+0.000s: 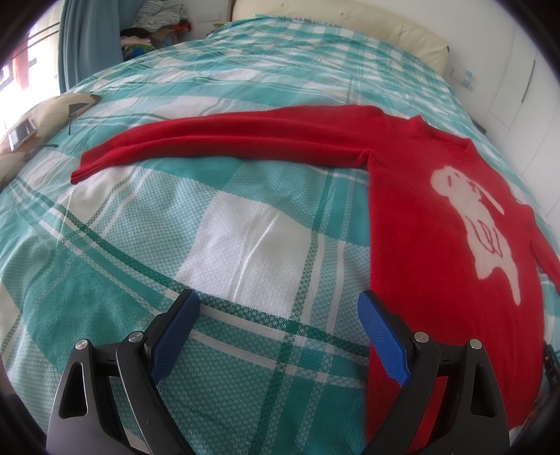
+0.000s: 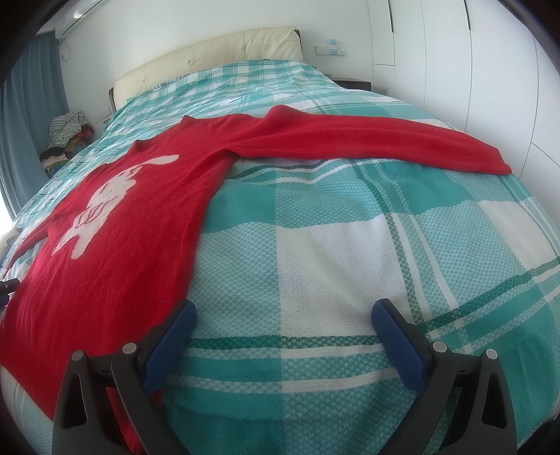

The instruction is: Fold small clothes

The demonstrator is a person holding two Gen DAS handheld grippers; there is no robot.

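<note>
A teal-and-white plaid bedspread point(image 1: 245, 224) covers the bed and fills most of both views. A cream padded headboard point(image 2: 210, 56) stands at its far end, top centre in the right wrist view. Blue curtains point(image 1: 87, 38) hang at the upper left, with a heap of mixed clothes point(image 1: 157, 24) just beside them. White wardrobe doors point(image 2: 472, 70) fill the upper right, and a wall switch plate point(image 2: 330, 50) sits near the headboard.

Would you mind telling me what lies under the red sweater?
The red sweater lies flat on the teal-and-white checked bedspread, sleeves spread. Whatever sits beneath its body is covered; no bulge shows.
</note>
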